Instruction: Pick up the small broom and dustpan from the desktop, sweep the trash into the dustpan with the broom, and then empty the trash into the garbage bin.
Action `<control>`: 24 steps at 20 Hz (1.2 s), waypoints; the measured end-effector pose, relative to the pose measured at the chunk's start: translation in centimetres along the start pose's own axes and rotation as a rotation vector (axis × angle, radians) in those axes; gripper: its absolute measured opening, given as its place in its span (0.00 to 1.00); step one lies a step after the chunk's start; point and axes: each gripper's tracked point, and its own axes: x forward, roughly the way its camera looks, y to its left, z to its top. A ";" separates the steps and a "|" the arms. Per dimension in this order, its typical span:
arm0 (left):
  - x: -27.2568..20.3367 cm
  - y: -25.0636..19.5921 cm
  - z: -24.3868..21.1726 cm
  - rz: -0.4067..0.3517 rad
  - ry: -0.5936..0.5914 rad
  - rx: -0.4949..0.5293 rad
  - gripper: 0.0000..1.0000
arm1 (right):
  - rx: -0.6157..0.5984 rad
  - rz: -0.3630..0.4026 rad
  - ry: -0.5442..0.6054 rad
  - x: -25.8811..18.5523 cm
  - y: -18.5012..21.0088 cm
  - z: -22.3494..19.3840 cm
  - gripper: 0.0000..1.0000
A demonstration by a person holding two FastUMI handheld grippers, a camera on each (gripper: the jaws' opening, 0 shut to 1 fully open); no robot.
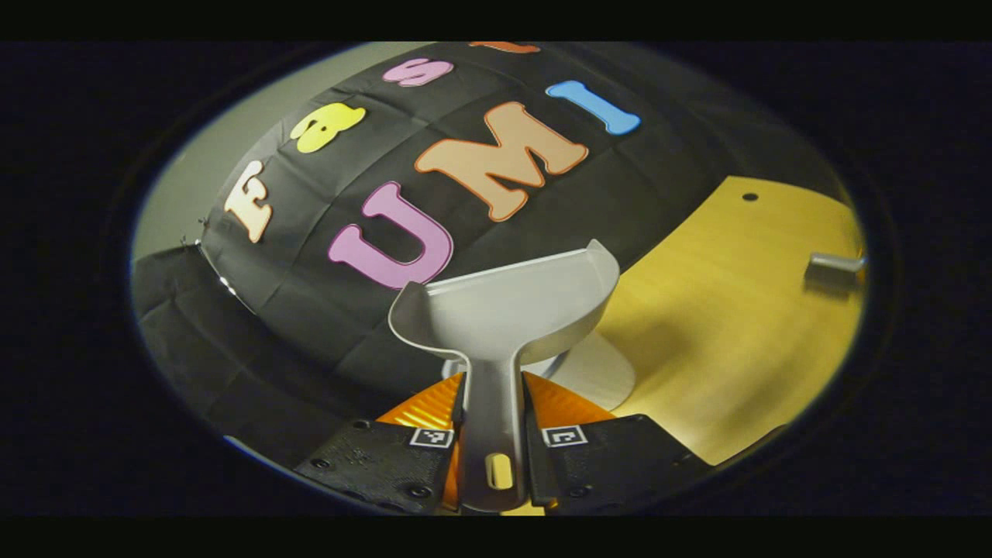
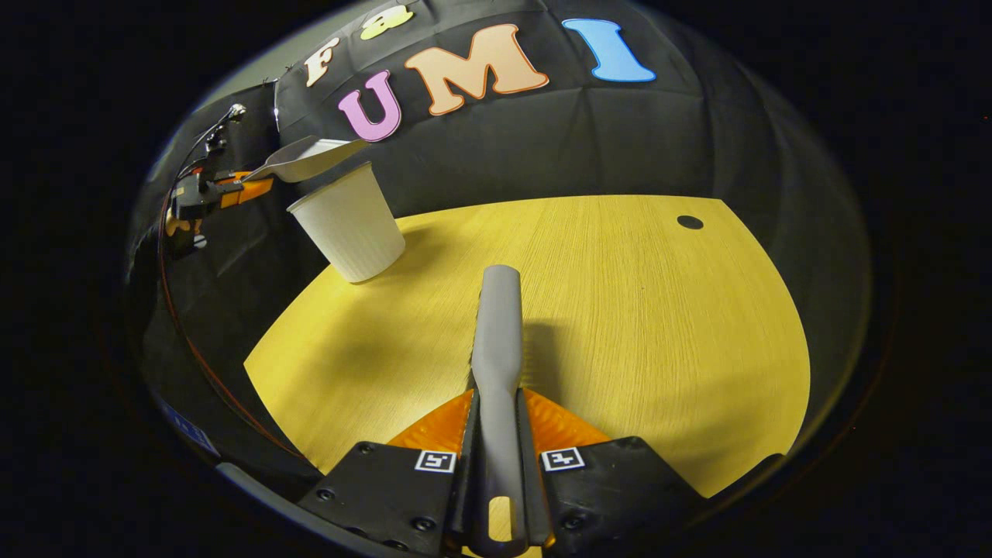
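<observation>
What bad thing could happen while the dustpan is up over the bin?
The dustpan sits tilted above the garbage bin, held by the left gripper. The bin stands close to the table edge, so a bump might tip it off. Any trash might also slide past the rim. The broom in the right gripper looks safe.
</observation>
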 end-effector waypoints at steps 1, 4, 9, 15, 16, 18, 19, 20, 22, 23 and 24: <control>-0.6 -1.9 0.5 -0.023 -0.013 -0.039 0.27 | 0.000 -0.001 -0.001 -0.1 0.0 0.0 0.24; -2.1 -7.0 1.4 -0.078 -0.049 -0.093 0.27 | -0.005 -0.011 0.000 -0.3 0.1 0.2 0.25; -3.9 -14.0 0.7 -0.181 -0.041 -0.135 0.28 | -0.019 -0.006 0.009 -0.1 0.1 0.0 0.25; -5.7 -19.6 -4.5 -0.253 0.076 -0.206 0.27 | -0.051 0.001 0.052 1.1 0.1 -0.4 0.25; -5.6 -20.6 -5.6 -0.266 0.097 -0.218 0.27 | -0.054 -0.001 0.059 1.5 0.1 -0.4 0.25; -6.2 -22.7 -7.6 -0.288 0.140 -0.231 0.27 | -0.056 -0.008 0.069 1.6 0.2 -0.5 0.25; -6.6 -23.7 -8.5 -0.301 0.159 -0.239 0.27 | -0.057 -0.015 0.072 1.9 0.1 -0.8 0.25; -7.1 -24.5 -9.6 -0.311 0.183 -0.242 0.28 | -0.061 -0.031 0.071 2.1 -0.1 -0.9 0.25; -7.8 -26.1 -11.3 -0.333 0.216 -0.258 0.28 | -0.074 -0.075 0.070 2.2 -0.1 -1.0 0.25; -8.0 -26.8 -11.9 -0.337 0.229 -0.265 0.28 | -0.082 -0.100 0.070 2.6 -0.1 -1.3 0.25; -7.9 -27.5 -12.6 -0.344 0.248 -0.270 0.27 | -0.085 -0.120 0.072 2.9 -0.1 -1.6 0.25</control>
